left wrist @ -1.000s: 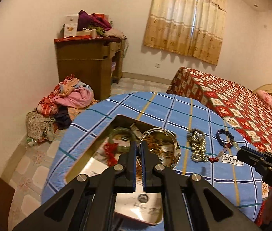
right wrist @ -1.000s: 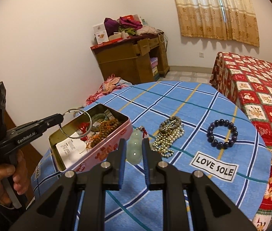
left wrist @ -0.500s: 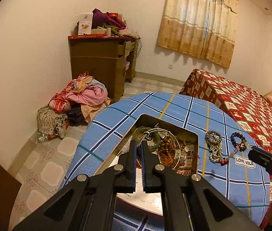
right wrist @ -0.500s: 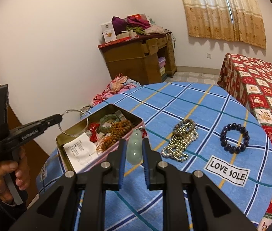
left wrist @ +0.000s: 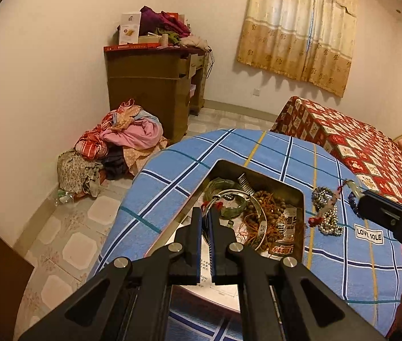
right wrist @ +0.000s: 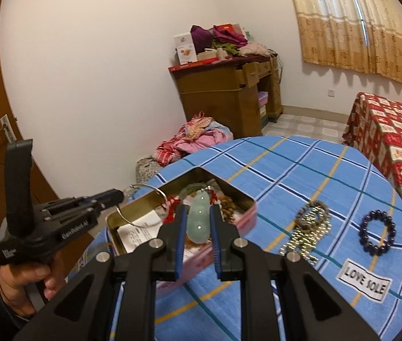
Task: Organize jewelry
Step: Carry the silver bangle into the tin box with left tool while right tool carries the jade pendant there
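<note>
A round table under a blue checked cloth (right wrist: 300, 170) carried one rectangular metal tin (right wrist: 246, 214). Over the tin, my right gripper (right wrist: 198, 244) pinched a smooth pale-green gourd pendant (right wrist: 198, 218), and my left gripper (left wrist: 206, 221) was clamped on a thin silver bangle (right wrist: 144, 204). Beside the tin lay one pearly bead strand (right wrist: 306, 230) and one dark bead bracelet (right wrist: 377, 233).

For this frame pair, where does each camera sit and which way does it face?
Left wrist: on the left gripper, facing down along its shut fingers into the open tin, pinching a silver bangle; the right gripper enters at right.
Right wrist: on the right gripper, facing the tin over its clamped jade pendant; the person's hand holds the left gripper.
Shared: tin, blue checked tablecloth, LOVE SOLE label.
</note>
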